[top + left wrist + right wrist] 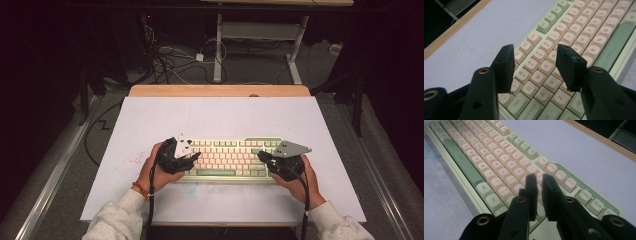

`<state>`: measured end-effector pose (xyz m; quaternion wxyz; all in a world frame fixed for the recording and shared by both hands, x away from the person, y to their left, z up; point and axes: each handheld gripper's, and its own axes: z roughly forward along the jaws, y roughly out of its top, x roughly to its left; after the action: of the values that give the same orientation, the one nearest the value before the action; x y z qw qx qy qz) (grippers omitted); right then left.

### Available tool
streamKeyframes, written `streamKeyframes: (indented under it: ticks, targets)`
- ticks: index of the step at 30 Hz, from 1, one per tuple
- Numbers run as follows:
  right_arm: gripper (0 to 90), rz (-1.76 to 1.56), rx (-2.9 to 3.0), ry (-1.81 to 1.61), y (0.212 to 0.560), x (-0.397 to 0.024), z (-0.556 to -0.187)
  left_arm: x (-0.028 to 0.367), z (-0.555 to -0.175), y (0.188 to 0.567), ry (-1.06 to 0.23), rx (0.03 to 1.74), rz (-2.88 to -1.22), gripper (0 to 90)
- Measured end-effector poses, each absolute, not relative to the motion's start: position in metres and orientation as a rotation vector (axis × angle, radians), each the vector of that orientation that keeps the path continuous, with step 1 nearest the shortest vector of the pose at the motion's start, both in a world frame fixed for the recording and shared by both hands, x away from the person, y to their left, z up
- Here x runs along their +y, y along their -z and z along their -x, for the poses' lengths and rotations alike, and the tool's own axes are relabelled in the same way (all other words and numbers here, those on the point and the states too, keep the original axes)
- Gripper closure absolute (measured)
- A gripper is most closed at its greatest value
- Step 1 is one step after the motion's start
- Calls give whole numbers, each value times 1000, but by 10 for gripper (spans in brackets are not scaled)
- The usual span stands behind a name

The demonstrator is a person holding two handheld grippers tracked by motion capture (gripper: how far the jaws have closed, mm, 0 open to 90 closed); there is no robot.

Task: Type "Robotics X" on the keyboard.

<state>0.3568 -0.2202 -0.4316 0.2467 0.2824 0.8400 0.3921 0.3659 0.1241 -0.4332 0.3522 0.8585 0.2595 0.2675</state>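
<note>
A: Where is the keyboard [227, 159]?

B: Near-centre on the table [150, 120]. Left gripper [535, 63] released above its keys; right gripper [538, 195] nearly clenched, empty.

A: Handling?

B: Probably rigid, light (keycaps may pop); grip the case ends.

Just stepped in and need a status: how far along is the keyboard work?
Done: the keyboard lies square on the table, keys all seated. In hand: the left gripper hangs open over the W-E-S keys; the right gripper, a narrow gap between its fingers, sits over the right end. No key looks pressed or gripped; that is left.
</note>
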Motion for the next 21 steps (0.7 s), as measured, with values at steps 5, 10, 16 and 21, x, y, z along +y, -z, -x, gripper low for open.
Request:
streamKeyframes:
  ticks: [5, 10, 16, 21]
  targets:
    - [714, -751, 2268, -1085, 429, -220, -355, 125, -365, 432, -698, 670, -2205, 400]
    - [551, -755, 2238, -1098, 428, -219, -354, 125, -364, 432, -691, 669, -2198, 311]
    - [406, -769, 2219, -1095, 429, -219, -355, 124, -364, 433, -671, 682, -2183, 214]
    - [270, -820, 2167, -1067, 430, -218, -356, 122, -363, 434, -681, 678, -2183, 173]
